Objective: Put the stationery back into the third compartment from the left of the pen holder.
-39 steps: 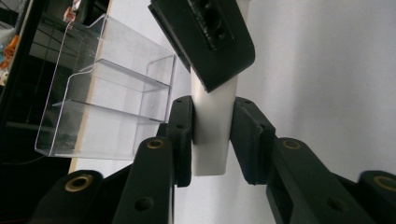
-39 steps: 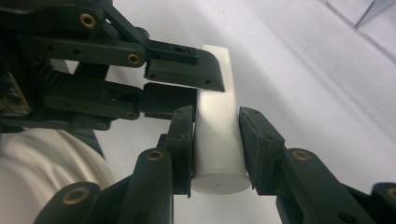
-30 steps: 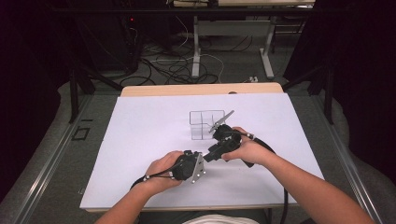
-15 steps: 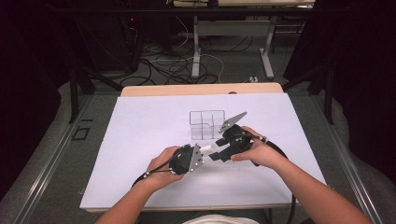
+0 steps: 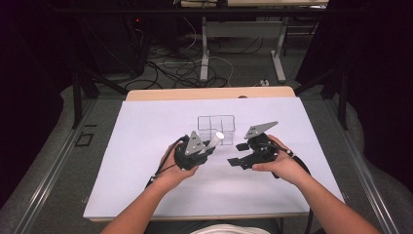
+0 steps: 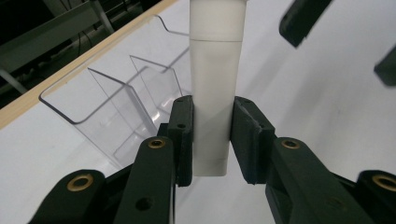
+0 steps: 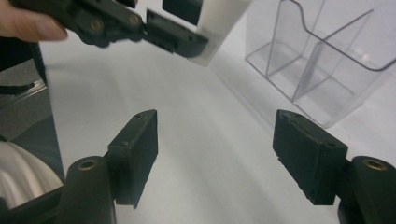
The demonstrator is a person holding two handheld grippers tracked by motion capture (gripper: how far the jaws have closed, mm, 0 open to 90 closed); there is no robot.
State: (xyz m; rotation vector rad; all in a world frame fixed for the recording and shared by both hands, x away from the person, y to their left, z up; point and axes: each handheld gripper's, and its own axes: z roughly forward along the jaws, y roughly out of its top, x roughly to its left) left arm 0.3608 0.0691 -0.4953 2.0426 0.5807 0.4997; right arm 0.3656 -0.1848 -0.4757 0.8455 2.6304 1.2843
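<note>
My left gripper (image 5: 208, 146) is shut on a white tube (image 5: 215, 139), which points up and away toward a clear plastic organizer (image 5: 216, 125) with several compartments. In the left gripper view the pads (image 6: 183, 135) press both sides of the tube (image 6: 215, 88), with the organizer (image 6: 116, 98) just behind to the left. My right gripper (image 5: 237, 153) stands a little to the right of the tube. Its jaws have just been opening and nothing is between them (image 7: 219, 149). The right gripper view shows the left gripper (image 7: 173, 32) with the tube (image 7: 222, 25) at the top, and the organizer (image 7: 322, 60) at the right.
A white sheet (image 5: 146, 165) covers the table, with a wooden edge (image 5: 195, 93) at the far side. Cables and table legs lie on the dark floor beyond. White sheet stretches to the left and right of the hands.
The right gripper has drawn away to the right of the tube with its jaws wider apart. The left gripper has lifted the tube slightly and carried it toward the organizer.
</note>
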